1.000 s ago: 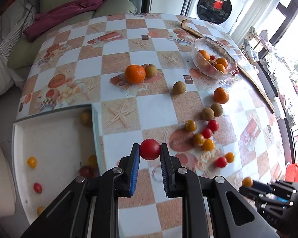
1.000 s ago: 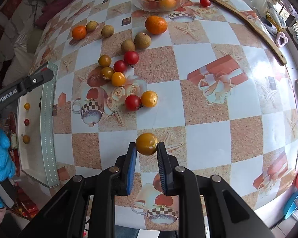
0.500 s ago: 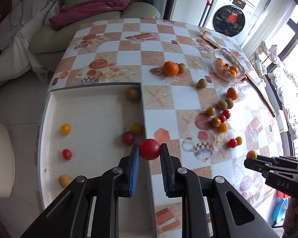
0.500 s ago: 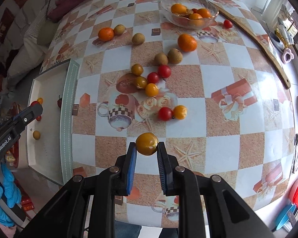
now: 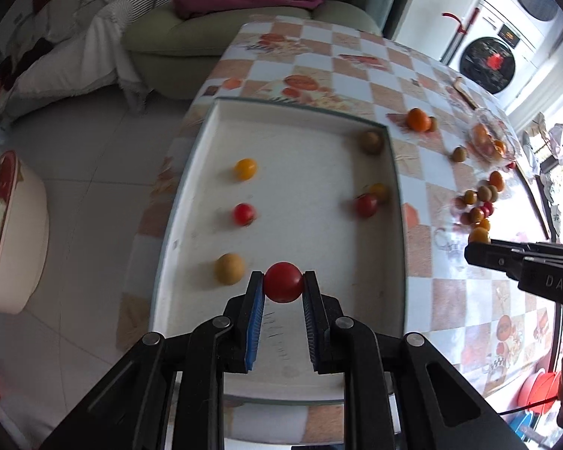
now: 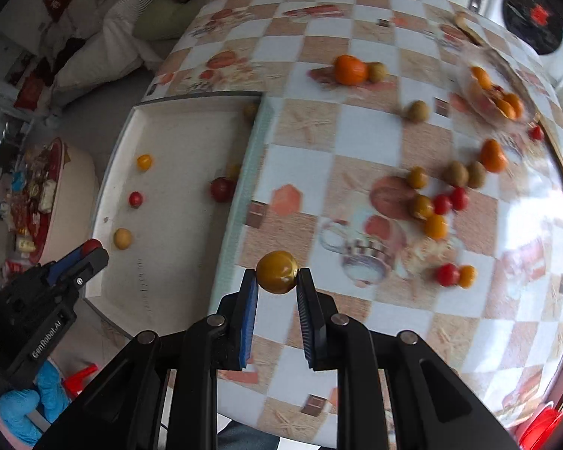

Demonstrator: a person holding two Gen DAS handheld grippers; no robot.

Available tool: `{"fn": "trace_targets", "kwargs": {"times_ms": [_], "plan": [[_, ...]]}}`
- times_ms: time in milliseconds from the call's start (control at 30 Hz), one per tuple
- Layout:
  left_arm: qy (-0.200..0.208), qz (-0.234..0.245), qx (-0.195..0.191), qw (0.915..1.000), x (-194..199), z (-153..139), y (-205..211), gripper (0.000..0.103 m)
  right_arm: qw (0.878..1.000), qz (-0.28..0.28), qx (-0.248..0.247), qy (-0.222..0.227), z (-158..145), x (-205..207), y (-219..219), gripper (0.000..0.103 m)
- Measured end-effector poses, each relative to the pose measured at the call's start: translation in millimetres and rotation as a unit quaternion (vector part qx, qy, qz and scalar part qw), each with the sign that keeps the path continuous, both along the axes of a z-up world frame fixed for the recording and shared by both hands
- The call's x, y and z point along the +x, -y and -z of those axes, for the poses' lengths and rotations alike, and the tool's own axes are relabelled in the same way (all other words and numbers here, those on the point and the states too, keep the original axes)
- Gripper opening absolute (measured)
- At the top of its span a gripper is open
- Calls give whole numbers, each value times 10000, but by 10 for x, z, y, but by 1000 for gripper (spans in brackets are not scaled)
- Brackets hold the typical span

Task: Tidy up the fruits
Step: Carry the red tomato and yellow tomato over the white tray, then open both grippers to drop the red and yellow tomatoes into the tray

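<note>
Left hand-held gripper [image 5: 283, 287] clamped on a red cherry tomato [image 5: 283, 282], held betw. the two fingertips above the near end of the white tray [image 5: 311, 371]. Right hand-held gripper [image 6: 277, 288] clamped on a yellow-brown tomato [image 6: 277, 272], hanging over the worktop [image 6: 356, 131] just right of the tray's edge.

Inside tray, left-wrist view: yellow tomato [image 5: 245, 168], small red tomato [image 5: 244, 214], pale tan fruit [image 5: 229, 268] just left of the gripped red one; on the right side a red tomato [image 5: 366, 205] touching a yellow one behind it, brown fruit [image 5: 371, 141] in the far right corner.

Loose on checkered worktop, right-wrist view: orange [image 6: 350, 69] w/ a small brown fruit beside it, cluster of yellow, red and brown fruits [image 6: 437, 202], red+orange pair [image 6: 455, 275] nearer. Glass bowl [image 6: 495, 92] at far right w/ orange fruit in it; blurry.
</note>
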State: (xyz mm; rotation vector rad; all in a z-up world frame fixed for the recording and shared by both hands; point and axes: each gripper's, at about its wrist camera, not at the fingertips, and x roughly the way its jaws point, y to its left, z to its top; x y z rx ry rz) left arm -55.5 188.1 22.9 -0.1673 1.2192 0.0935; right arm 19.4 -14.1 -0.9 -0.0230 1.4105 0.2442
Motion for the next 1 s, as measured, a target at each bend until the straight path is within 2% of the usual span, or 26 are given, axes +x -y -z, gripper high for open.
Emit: {"fn": "trace_targets", "kwargs": {"times_ms": [200, 500, 900, 1000], "plan": [[-191, -281, 44, 9994, -110, 188, -259, 22, 9992, -375, 71, -122, 135, 89, -450, 23], [-411, -318, 100, 9986, -106, 458, -350, 22, 9969, -691, -31, -382, 463, 239, -877, 23], [-684, -262, 133, 9972, -78, 646, -342, 22, 9944, -725, -308, -703, 870, 339, -1055, 23], [-795, -198, 158, 9965, -32, 694, -307, 24, 9941, -807, -404, -607, 873, 321, -1133, 23]]}}
